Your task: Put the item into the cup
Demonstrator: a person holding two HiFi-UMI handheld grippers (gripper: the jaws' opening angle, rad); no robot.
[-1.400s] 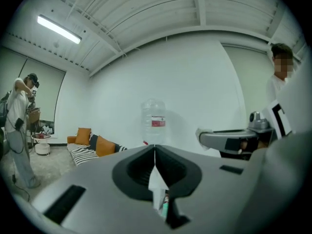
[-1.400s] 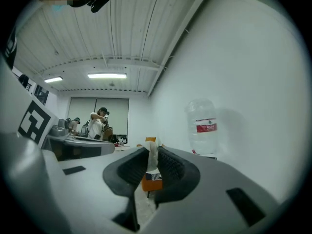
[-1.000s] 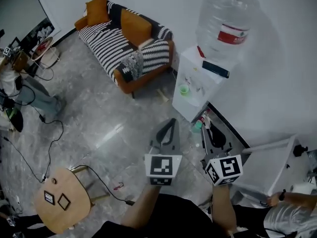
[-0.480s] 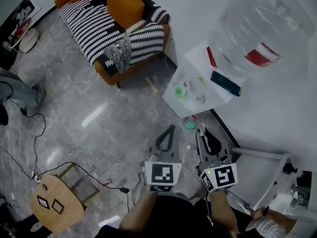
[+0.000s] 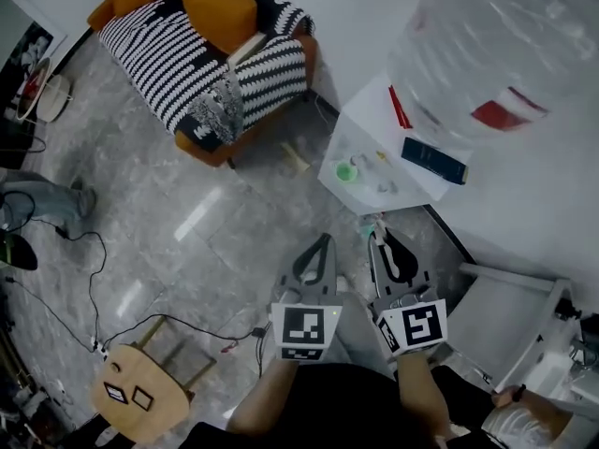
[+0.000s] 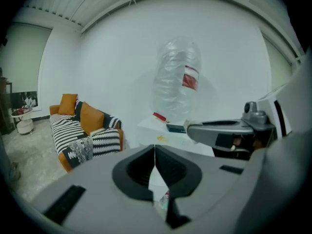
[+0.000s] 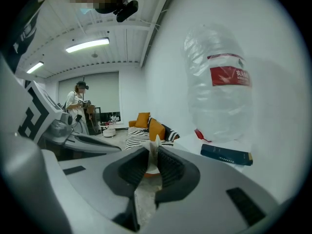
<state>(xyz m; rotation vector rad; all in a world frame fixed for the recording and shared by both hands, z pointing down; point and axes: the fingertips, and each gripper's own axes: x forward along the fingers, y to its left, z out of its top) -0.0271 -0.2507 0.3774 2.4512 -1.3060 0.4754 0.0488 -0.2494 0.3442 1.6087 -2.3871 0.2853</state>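
A small green cup (image 5: 346,170) stands on the white top of a water dispenser (image 5: 412,193), ahead of both grippers. My right gripper (image 5: 377,236) points toward the dispenser, still short of it and below its top. It is shut on a thin pale packet (image 7: 154,149), which sticks up between the pads. My left gripper (image 5: 324,239) hangs beside it at the left, jaws shut with nothing between them (image 6: 155,149). The left gripper view shows the right gripper (image 6: 220,130) at its right.
A large clear water bottle (image 5: 505,54) with a red label sits on the dispenser, with a dark blue box (image 5: 433,160) beside it. A striped sofa (image 5: 206,54) stands at the back left. A wooden stool (image 5: 140,398) and cables lie on the floor at the left. A white rack (image 5: 510,302) stands at the right.
The head view has swung and moved closer, so the dispenser and bottle look larger and nearer. Both grippers keep the same pose side by side, the packet still in the right one.
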